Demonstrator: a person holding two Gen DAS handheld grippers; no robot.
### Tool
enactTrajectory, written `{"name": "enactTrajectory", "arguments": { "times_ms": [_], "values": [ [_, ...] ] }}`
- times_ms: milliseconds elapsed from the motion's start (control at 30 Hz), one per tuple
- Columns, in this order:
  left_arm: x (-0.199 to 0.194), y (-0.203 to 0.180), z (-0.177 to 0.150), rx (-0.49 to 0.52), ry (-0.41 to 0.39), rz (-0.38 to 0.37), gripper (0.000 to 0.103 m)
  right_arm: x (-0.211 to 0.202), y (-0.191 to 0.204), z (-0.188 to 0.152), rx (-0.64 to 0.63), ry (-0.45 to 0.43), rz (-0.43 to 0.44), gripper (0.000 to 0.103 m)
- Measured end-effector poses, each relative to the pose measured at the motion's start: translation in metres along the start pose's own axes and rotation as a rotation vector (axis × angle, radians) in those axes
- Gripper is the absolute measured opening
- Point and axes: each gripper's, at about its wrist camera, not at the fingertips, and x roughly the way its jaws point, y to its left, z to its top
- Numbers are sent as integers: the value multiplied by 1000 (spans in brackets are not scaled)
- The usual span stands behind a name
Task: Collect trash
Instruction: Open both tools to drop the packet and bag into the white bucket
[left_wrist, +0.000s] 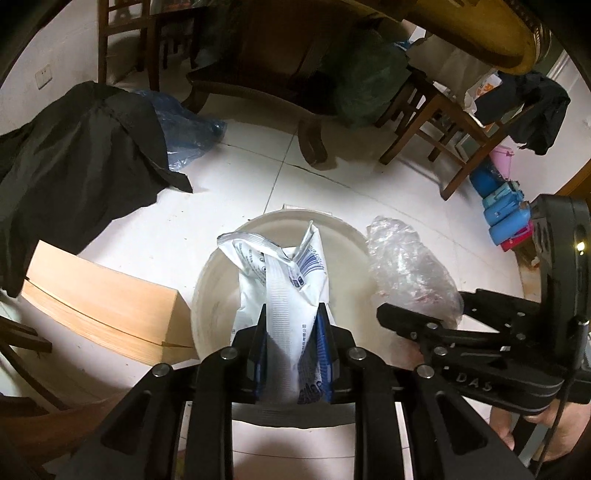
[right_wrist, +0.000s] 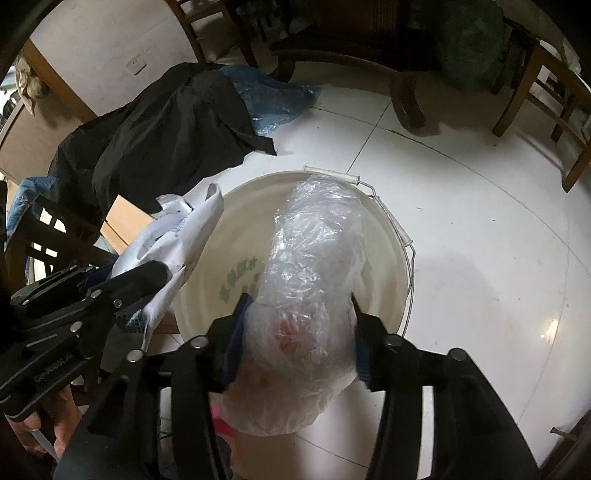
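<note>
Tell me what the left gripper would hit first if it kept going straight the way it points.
Probably the inside of the white bucket: the left gripper points down into it, with the white packet held ahead. Depth is unclear.

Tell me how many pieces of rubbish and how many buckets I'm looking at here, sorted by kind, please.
White printed packet, clamped in the left gripper: 1
Clear crumpled plastic bag, between the jaws of the right gripper: 1
Cream bucket on the floor under both: 1
Blue plastic bag on the floor by the black cloth: 1
Total: 4, cloth and grippers not counted
</note>
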Motion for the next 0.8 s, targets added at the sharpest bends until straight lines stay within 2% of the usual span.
{"name": "enactTrajectory", "arguments": {
  "times_ms": [100,167,500,567,667,800],
  "values": [
    [-2,0,0,1,-4,2,29,1,0,-1,4,-6,-3,55],
    [-5,1,0,1,-6,4,32,-1,-1,-2,10,-15,-4,61],
    [-30,7,-3,-2,-34,28,37,-23,0,1,16,-80,-25,63],
    [-44,8,-5,3,-56,46,37,-40,9,1,-2,-146,-25,63],
    [-79,9,-13,11,-123,74,37,-80,36,-1,-66,-306,-33,65],
    [-157,11,-34,24,-264,140,41,-131,83,-8,-158,-485,13,68]
  ]
}}
